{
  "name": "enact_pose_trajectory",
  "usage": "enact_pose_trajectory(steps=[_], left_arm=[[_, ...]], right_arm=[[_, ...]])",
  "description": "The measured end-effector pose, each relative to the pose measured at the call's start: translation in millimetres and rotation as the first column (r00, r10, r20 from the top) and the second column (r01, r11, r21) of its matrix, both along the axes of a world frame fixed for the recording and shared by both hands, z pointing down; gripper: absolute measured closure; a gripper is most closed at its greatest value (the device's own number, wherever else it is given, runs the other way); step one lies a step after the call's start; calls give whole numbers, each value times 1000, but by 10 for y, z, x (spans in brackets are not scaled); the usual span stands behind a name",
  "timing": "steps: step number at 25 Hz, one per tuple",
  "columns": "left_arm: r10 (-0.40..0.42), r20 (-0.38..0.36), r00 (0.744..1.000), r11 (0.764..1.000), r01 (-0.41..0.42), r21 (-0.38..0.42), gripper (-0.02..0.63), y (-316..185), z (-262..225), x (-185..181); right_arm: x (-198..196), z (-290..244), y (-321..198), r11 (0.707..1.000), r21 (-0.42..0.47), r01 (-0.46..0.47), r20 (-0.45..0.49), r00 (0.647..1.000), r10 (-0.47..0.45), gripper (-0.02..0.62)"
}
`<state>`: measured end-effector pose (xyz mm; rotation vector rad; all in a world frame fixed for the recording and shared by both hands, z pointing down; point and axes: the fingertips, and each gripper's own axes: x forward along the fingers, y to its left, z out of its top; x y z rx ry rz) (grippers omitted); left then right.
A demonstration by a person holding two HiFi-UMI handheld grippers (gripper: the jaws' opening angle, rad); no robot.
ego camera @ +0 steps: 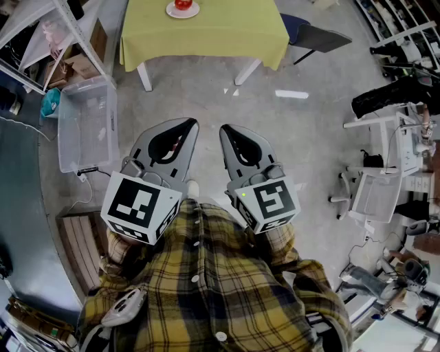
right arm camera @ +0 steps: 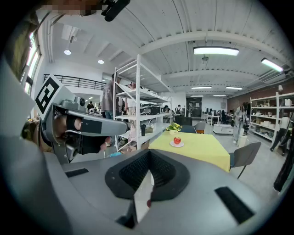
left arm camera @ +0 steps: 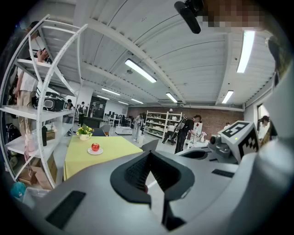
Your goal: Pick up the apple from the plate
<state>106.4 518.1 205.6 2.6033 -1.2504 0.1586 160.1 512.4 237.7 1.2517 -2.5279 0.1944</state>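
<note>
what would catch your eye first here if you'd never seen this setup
The grey left tongs and right tongs, both shut and empty, jut out side by side over the floor above the person's plaid shirt in the head view. Far ahead, a red apple sits on a white plate on the yellow-green table.

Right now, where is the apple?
In the head view the apple sits on a white plate at the top edge, on the yellow-covered table ahead of the person. The right gripper view shows a flower pot just behind it.
</note>
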Motion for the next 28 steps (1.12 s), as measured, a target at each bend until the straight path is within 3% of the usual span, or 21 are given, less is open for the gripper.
enact_pose_trajectory(steps=[9, 18, 28], left_arm=[[-10, 5, 1000, 1000, 10, 5, 601, 61, -1, 72], [-49, 16, 999, 999, 49, 8, 601, 178, 30, 182], [-96, 14, 995, 995, 97, -28, 601, -141, 186, -136]], right_arm=[[50, 3, 75, 1000, 12, 14, 39, 999, -14, 598], [91, 167, 223, 996, -5, 84, 57, 995, -84, 598], [-98, 360, -79, 994, -48, 102, 45, 994, -100, 598]])
